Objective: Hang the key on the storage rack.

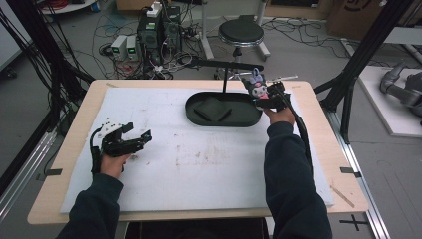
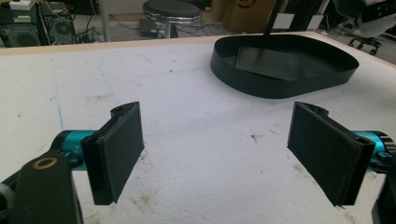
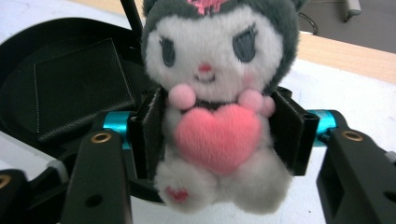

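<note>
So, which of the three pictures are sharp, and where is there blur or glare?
High view: soft overall, even light. Left gripper view: pads and black tray sharp, no glare on the white mat. Right gripper view: plush toy sharp, background floor blurred.

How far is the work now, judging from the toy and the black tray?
Done: the right gripper is shut on the plush toy, lifted at the black tray's right end. In hand: carrying it, probably toward the tray or its stand. Left: releasing the toy; the tray holds a dark flat pad. The left gripper waits open over the white mat.
</note>
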The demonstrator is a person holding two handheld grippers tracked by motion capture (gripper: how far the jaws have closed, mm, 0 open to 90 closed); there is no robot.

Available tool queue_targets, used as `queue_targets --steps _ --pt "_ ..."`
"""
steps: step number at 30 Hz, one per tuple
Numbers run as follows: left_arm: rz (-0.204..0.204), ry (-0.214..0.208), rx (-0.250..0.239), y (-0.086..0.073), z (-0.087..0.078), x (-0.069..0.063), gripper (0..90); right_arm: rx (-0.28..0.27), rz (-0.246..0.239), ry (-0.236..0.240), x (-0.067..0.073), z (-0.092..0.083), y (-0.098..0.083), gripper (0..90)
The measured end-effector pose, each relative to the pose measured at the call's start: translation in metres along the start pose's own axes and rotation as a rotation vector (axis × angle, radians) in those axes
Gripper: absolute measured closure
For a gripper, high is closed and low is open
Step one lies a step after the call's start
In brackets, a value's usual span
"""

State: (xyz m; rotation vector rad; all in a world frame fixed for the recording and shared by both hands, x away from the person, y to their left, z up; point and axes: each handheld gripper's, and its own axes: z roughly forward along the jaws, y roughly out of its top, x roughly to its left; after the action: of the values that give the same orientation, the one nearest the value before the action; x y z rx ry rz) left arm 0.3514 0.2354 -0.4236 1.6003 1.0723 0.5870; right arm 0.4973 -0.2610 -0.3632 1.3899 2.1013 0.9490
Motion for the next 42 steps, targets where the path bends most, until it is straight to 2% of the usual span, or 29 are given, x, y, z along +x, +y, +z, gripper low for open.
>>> queue_targets --steps 3,4,6,10,13,15,16,18,20,22,23,26,29,35,40,42 --pt "0.004 -0.003 0.002 0.0 0.0 -0.001 18.2 -0.006 -0.008 -0.011 0.001 0.002 -0.001 33.9" --pt "0.005 -0.001 0.003 0.0 0.0 -0.001 18.2 -0.011 -0.014 -0.022 0.001 0.001 -0.001 33.4" --pt "0.007 -0.002 0.003 0.0 0.0 -0.001 18.1 -0.016 -0.015 -0.016 0.001 -0.001 -0.001 33.1" --pt "0.004 -0.002 0.001 0.0 0.0 0.0 18.1 -0.015 -0.048 -0.018 0.002 -0.009 -0.002 33.1" --pt "0.003 -0.005 0.002 0.0 0.0 -0.001 18.1 -0.017 -0.11 -0.012 0.004 -0.023 -0.004 33.1" --pt "0.002 -0.011 -0.004 0.0 0.0 -0.002 18.2 -0.057 -0.159 -0.025 0.005 -0.037 -0.009 32.9" --pt "0.002 -0.012 -0.008 0.0 0.0 -0.002 18.1 -0.054 -0.174 -0.024 0.004 -0.043 -0.012 31.7" --pt "0.001 -0.014 -0.01 0.0 0.001 -0.002 18.1 -0.035 -0.165 0.014 0.0 -0.053 -0.014 28.2" --pt "0.002 -0.016 -0.015 0.0 0.001 -0.002 18.2 -0.041 -0.164 0.051 -0.001 -0.066 -0.019 28.0" --pt "-0.002 -0.017 -0.021 0.001 0.001 -0.002 18.2 -0.105 -0.187 0.081 -0.001 -0.08 -0.03 28.0" --pt "-0.003 -0.017 -0.022 0.001 0.001 -0.002 18.2 -0.095 -0.19 0.093 0.0 -0.084 -0.035 27.3" --pt "0.004 -0.017 -0.018 0.001 0.001 -0.003 18.1 -0.117 -0.195 0.128 0.002 -0.093 -0.053 24.9" --pt "0.011 -0.02 -0.023 0.001 -0.001 -0.005 18.1 -0.136 -0.196 0.149 0.007 -0.098 -0.08 24.5" --pt "0.025 -0.027 -0.022 0.0 -0.001 -0.009 18.2 -0.144 -0.191 0.135 0.015 -0.098 -0.119 23.7" --pt "0.037 -0.033 -0.029 0.001 -0.003 -0.013 18.1 -0.138 -0.182 0.104 0.019 -0.093 -0.134 23.7" --pt "0.041 -0.038 -0.028 0.0 -0.003 -0.014 18.1 -0.122 -0.201 0.091 0.019 -0.092 -0.138 23.7"
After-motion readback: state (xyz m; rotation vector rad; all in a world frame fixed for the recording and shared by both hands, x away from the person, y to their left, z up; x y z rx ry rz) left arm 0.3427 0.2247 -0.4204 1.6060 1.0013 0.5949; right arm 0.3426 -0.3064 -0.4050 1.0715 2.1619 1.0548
